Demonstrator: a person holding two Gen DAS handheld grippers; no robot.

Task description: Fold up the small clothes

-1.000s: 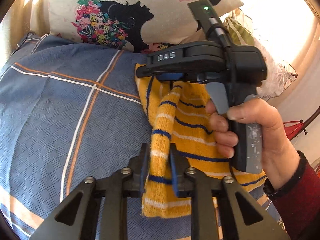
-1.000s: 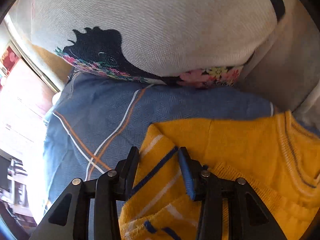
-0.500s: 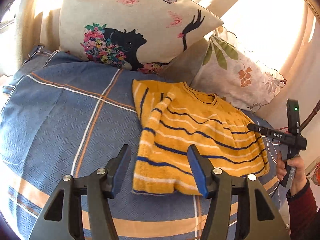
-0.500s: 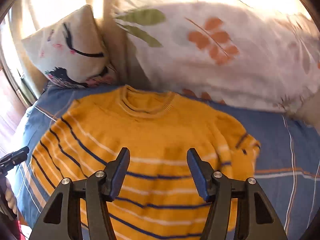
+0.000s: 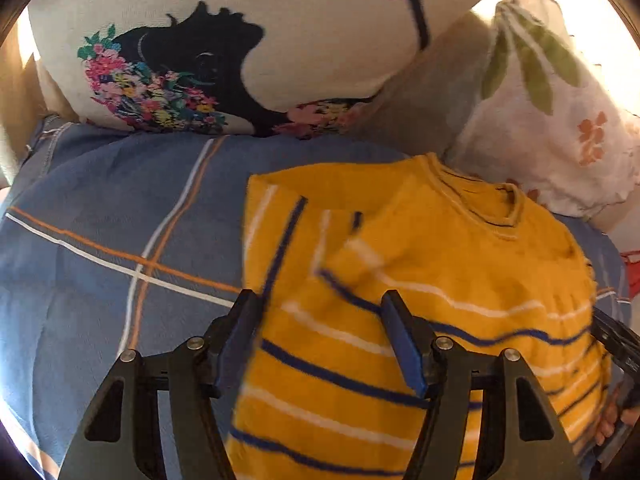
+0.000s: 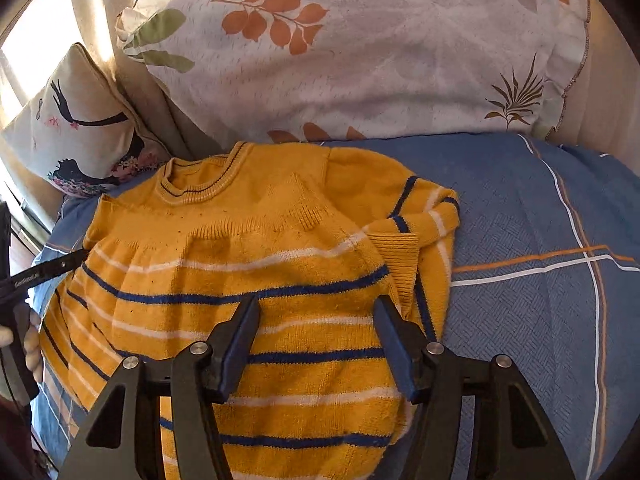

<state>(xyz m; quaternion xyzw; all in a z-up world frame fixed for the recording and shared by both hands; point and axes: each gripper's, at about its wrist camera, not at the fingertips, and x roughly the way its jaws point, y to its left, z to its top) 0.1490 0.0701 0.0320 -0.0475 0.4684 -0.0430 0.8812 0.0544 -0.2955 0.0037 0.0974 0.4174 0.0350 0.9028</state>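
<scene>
A small yellow sweater [image 5: 460, 264] with blue and white stripes lies face up on the blue checked bedcover [image 5: 120, 220], its collar [image 6: 196, 184] toward the pillows. One sleeve [image 5: 344, 252] is folded in over the chest. The other sleeve [image 6: 424, 224] lies bunched at the sweater's far side. My left gripper [image 5: 319, 306] hovers over the folded sleeve side, its jaws opening, with nothing pinched between the pads. My right gripper [image 6: 316, 306] stands open above the striped body, holding nothing.
A cream pillow with a black silhouette and flowers [image 5: 224, 52] and a white leaf-print pillow [image 6: 360, 60] lean just behind the sweater. Bedcover stretches to the left [image 5: 80, 280] and right [image 6: 540, 280]. A hand [image 6: 32, 344] holding the other tool shows at the left edge.
The left gripper let go of the sleeve, which now lies folded on the body, and opened. The right gripper released the cloth, opened and swung across to the sweater's other side.
</scene>
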